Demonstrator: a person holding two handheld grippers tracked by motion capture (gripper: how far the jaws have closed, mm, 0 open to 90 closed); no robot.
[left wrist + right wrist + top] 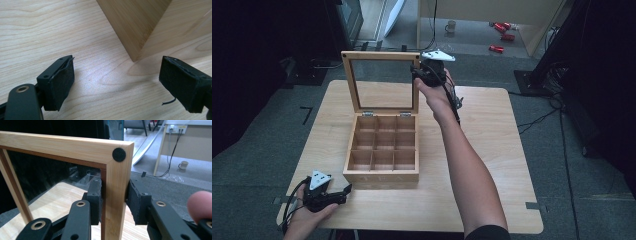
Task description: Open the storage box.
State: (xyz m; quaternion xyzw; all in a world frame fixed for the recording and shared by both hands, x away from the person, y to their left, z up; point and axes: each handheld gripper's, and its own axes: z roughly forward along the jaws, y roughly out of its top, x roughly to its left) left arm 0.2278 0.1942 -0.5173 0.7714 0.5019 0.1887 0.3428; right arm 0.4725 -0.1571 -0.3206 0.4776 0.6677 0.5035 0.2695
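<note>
Wooden tea box point(382, 150) sat mid-table point(492, 175), compartments seen bare; hinged lid point(115, 170) stood upright, glass pane framed in wood. Right gripper point(113, 195) clamped on lid frame's side rail just below top corner, pads pressed on both faces. Left gripper point(116, 82) rested on table near box's front left corner, jaws spread apart, nothing held. Judged: frame stiff, light, wood giving fair grip; glass fragile, best left untouched; hold best taken on frame rail, lid swung gently about hinges.

Black hand-held gripper point(343, 190), grey top plate
</note>
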